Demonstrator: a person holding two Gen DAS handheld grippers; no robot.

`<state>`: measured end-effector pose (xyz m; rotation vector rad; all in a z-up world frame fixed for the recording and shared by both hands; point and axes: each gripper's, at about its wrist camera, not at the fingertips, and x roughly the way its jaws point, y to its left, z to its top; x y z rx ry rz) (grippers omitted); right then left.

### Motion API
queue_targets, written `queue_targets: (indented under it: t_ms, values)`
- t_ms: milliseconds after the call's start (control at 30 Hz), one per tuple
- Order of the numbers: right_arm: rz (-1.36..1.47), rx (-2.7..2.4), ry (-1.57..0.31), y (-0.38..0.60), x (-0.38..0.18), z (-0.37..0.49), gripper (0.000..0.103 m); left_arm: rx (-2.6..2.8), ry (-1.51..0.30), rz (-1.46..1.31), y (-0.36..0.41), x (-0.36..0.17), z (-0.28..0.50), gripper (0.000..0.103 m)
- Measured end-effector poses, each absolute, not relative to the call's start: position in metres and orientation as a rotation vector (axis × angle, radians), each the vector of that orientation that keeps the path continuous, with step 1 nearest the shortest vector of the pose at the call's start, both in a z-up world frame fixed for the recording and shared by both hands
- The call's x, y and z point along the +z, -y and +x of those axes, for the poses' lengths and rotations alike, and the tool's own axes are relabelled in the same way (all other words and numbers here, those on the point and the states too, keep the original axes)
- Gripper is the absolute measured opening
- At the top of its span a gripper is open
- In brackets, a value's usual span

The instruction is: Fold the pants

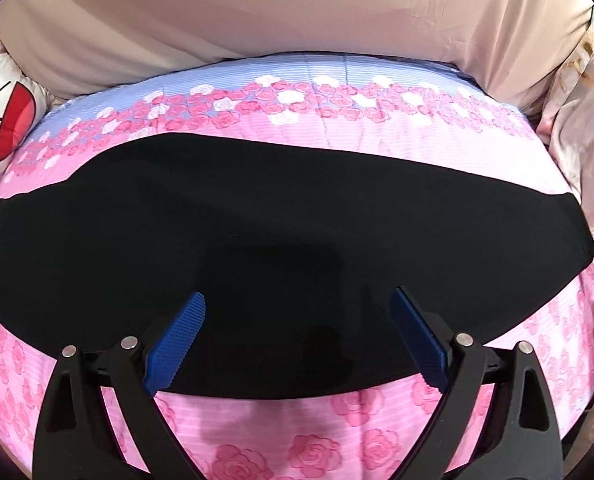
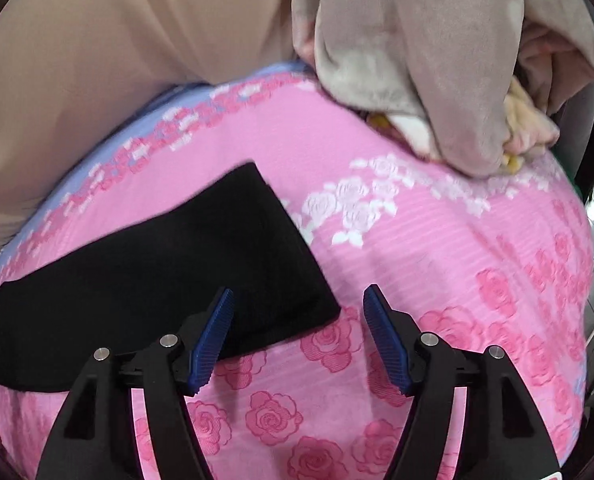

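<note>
Black pants (image 1: 233, 240) lie flat across the pink rose-print bedspread (image 1: 337, 432) in the left wrist view; the left gripper (image 1: 299, 304) hangs spread wide above their near edge, holding nothing; in the right wrist view the right gripper (image 2: 297, 300) gapes empty beside the pants' right end (image 2: 201, 256); grey blanket (image 2: 417, 60) far right.

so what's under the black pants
The pants lie flat on a pink rose-print bedsheet, which shows all around them. Whatever sits directly beneath the fabric is covered. Both claws hang open above, holding nothing.

Black pants (image 1: 225, 232) lie flat, folded into a long band across the pink bedspread (image 1: 377, 428).
</note>
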<state>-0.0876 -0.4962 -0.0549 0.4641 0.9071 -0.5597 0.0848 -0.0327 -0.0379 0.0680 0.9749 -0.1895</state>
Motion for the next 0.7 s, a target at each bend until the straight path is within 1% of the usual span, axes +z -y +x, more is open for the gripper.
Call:
queue_targets:
  t_ms: [33, 67, 133, 167, 200, 267, 433, 600, 700]
  values:
    - [0.484, -0.565, -0.927, 0.496, -0.064, -0.083, 0.067, -0.188, -0.970, 0.068, 0.030, -0.038, 0.083, 0.091]
    - [0.471, -0.583, -0.905, 0.493, -0.064, -0.081, 0.063, -0.187, -0.966, 0.069, 0.027, -0.038, 0.082, 0.091]
    - [0.488, -0.576, -0.904, 0.489, -0.065, -0.076, 0.043, -0.180, -0.956, 0.075, 0.018, -0.037, 0.078, 0.091]
    - [0.517, -0.564, -0.893, 0.488, -0.063, -0.074, 0.021, -0.177, -0.950, 0.074, 0.014, -0.037, 0.077, 0.091]
    - [0.562, -0.533, -0.882, 0.486, -0.062, -0.071, 0.020, -0.169, -0.934, 0.073, 0.007, -0.034, 0.076, 0.091]
    - [0.553, -0.549, -0.858, 0.477, -0.053, -0.066, 0.019, -0.139, -0.901, 0.086, -0.005, -0.028, 0.075, 0.091]
    - [0.527, -0.453, -0.762, 0.428, -0.008, -0.048, 0.018, -0.068, -0.835, 0.100, -0.029, -0.014, 0.073, 0.091]
    - [0.428, -0.282, -0.680, 0.344, 0.048, -0.010, 0.018, -0.002, -0.770, 0.111, -0.048, 0.001, 0.068, 0.091]
    - [0.380, -0.164, -0.671, 0.293, 0.066, 0.018, 0.018, 0.050, -0.746, 0.131, -0.057, 0.005, 0.064, 0.091]
